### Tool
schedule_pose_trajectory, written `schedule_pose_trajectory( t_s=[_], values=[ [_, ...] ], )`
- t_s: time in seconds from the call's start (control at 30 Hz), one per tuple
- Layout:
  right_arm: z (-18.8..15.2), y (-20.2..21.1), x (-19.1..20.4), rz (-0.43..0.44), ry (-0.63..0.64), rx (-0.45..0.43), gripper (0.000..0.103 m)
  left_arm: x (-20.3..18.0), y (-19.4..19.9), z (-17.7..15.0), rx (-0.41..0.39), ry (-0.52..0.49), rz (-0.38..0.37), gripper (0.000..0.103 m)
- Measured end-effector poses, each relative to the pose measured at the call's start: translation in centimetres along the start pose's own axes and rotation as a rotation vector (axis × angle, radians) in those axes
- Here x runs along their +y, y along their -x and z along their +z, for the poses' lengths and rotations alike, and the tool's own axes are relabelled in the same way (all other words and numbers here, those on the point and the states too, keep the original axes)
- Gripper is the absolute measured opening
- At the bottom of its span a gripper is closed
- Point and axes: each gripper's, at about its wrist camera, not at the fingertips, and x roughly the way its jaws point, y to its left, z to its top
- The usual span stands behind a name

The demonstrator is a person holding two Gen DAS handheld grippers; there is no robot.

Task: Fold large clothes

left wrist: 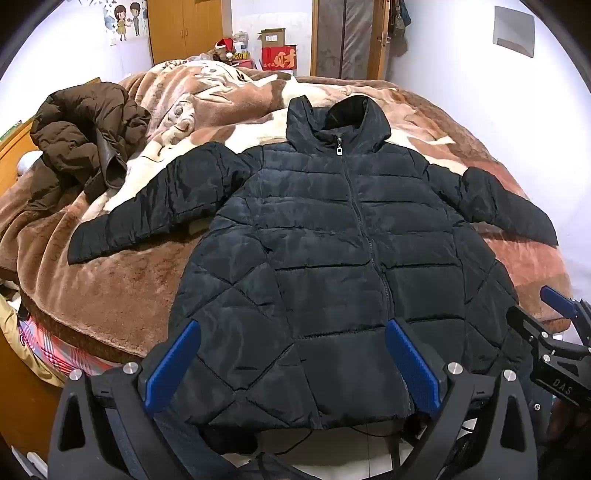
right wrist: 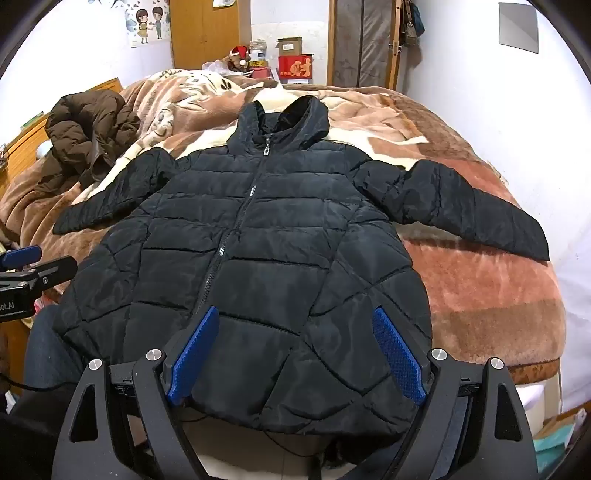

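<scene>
A black quilted hooded jacket (left wrist: 332, 236) lies flat and zipped on the bed, front up, both sleeves spread out to the sides, hem at the near edge. It also shows in the right wrist view (right wrist: 251, 266). My left gripper (left wrist: 291, 332) is open and empty, hovering over the hem left of the zip. My right gripper (right wrist: 295, 317) is open and empty over the hem right of the zip. The right gripper also shows at the right edge of the left wrist view (left wrist: 561, 325). The left gripper shows at the left edge of the right wrist view (right wrist: 26, 273).
A brown fleece blanket (left wrist: 122, 291) covers the bed. A crumpled brown coat (left wrist: 85, 140) lies at the far left. A wooden nightstand (right wrist: 22, 147) stands left of the bed. Boxes (left wrist: 279, 55) and a wardrobe (left wrist: 184, 29) stand behind it. A white wall (right wrist: 498, 110) is at the right.
</scene>
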Motion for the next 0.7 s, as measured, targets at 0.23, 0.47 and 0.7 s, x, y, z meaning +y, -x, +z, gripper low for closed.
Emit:
schedule_pose_trajectory(
  t_s=[0.23,0.47,0.7],
  values=[
    [-0.06,-0.26,0.07,0.004,0.008,0.005,0.086,0.02,-0.16,-0.42,0.003,0.005,0.001,0.101],
    [-0.31,-0.57,-0.03,0.004,0.006,0.012,0.086,-0.13,-0.66,-0.24,0.017,0.009,-0.001,0.101],
    [-0.19,-0.52,-0.02,0.007,0.006,0.015,0.086,0.07,-0.63,-0.11,0.022,0.011,-0.003,0.101]
  ],
)
